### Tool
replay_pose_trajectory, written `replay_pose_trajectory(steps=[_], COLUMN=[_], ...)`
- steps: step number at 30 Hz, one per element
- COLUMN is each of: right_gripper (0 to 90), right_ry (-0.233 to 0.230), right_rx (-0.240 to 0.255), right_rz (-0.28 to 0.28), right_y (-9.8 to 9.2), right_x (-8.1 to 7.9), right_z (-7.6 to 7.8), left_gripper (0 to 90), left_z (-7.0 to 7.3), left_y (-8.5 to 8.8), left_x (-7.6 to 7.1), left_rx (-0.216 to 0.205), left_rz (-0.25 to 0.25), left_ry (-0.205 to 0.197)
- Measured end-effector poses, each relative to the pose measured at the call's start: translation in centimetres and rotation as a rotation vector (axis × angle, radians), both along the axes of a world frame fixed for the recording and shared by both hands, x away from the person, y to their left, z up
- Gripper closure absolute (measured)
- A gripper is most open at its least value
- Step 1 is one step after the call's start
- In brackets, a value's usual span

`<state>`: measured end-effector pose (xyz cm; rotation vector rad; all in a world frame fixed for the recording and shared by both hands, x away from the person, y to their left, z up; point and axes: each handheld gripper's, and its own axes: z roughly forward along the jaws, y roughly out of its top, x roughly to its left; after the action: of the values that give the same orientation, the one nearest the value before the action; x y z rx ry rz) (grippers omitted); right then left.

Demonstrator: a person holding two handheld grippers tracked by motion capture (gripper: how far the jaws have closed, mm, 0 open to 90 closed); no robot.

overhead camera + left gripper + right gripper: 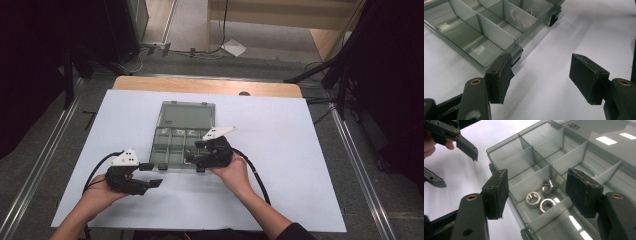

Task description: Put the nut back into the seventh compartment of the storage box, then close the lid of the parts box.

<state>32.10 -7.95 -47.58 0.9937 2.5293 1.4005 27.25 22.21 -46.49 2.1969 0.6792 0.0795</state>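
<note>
A clear grey compartment box (182,142) lies open at the centre of the white counter (300,165), its lid (189,115) folded flat toward 12 o'clock. The right tongs (192,152) hover over the box's near row of cells, at about 5 o'clock of the tray, jaws spread wide and holding nothing. In the right gripper view the right tongs (536,192) bracket a small cell in which three steel hex nuts (541,196) lie loose, two of them touching and the third just beside them toward 12 o'clock. The neighbouring cells in that view appear bare.

The left tongs (152,175) rest just off the box's near-left corner, at about 7 o'clock of the tray, likewise wide and empty. In the left gripper view one pad (499,77) of the left tongs (541,77) stands just beside that corner of the box (484,37), whether touching it or not cannot be told; the other pad hangs over bare counter.

Judged from this arrangement, the work with the nuts is at an early or intermediate stage: the box is already opened and the nuts are located, but none is gripped. What remains, apparently, is to close the right tongs on a nut and lift it out, with the left tongs placed to steady the box.
</note>
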Motion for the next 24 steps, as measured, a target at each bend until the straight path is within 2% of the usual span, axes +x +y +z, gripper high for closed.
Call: replay_pose_trajectory(steps=[7, 8, 14, 20, 24], right_gripper=[32.3, 31.5, 28.2, 27.4, 26.4], right_ry=[-0.002, 0.0, 0.006, 0.007, 0.011], right_rx=[0.016, 0.016, 0.026, 0.016, 0.028], right_rz=[-0.023, -0.022, -0.037, -0.063, -0.063], right_y=[-0.9, -1.0, -1.6, -2.2, -2.6], right_x=[0.2, 0.3, 0.6, 1.0, 1.1], right_z=[0.4, 0.5, 0.6, 0.8, 1.0], left_gripper=[34.3, 34.3, 34.3, 34.3, 34.4], left_z=[0.7, 0.7, 1.1, 1.2, 1.4], left_y=[0.2, 0.1, 0.3, 0.3, 0.2], left_x=[0.6, 0.8, 1.8, 2.7, 3.2], left_rx=[-0.023, -0.036, -0.052, -0.051, -0.048], left_rz=[0.026, 0.039, 0.088, 0.117, 0.122], left_ry=[0.006, 0.005, 0.011, 0.016, 0.011])
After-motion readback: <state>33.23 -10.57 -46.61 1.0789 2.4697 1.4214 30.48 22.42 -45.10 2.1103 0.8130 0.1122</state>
